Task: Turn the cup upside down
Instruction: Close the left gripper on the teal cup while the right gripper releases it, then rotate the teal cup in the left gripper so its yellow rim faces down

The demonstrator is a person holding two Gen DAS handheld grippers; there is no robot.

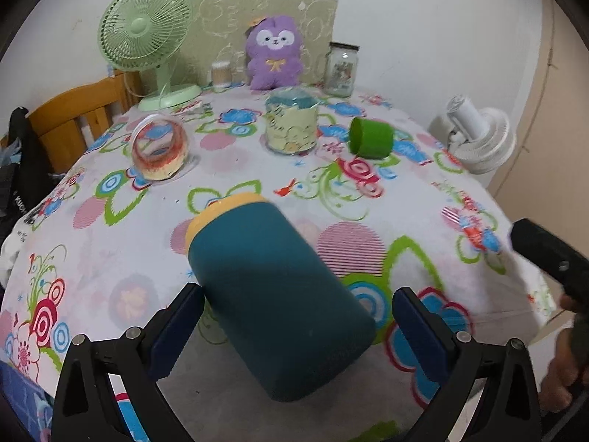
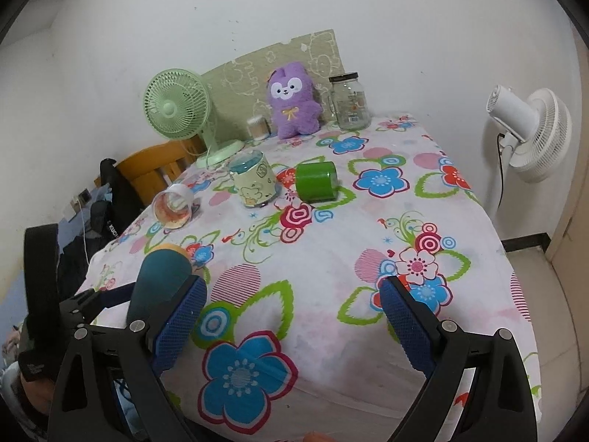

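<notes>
A dark teal cup (image 1: 272, 294) with a yellow rim lies tilted on its side on the flowered tablecloth (image 1: 386, 221), rim pointing away. My left gripper (image 1: 298, 324) is open, its blue pads on either side of the cup with gaps showing. The cup also shows in the right wrist view (image 2: 158, 280) at the left, partly behind my right gripper's left finger. My right gripper (image 2: 294, 320) is open and empty over the near part of the table.
A green cup (image 1: 371, 142) lies on its side, a pale yellow cup (image 1: 291, 122) stands beside it, and a clear cup (image 1: 159, 149) lies at the left. At the back are a green fan (image 1: 145, 33), a purple plush (image 1: 274, 53) and a glass jar (image 1: 341, 70). A white fan (image 2: 530, 132) stands right of the table.
</notes>
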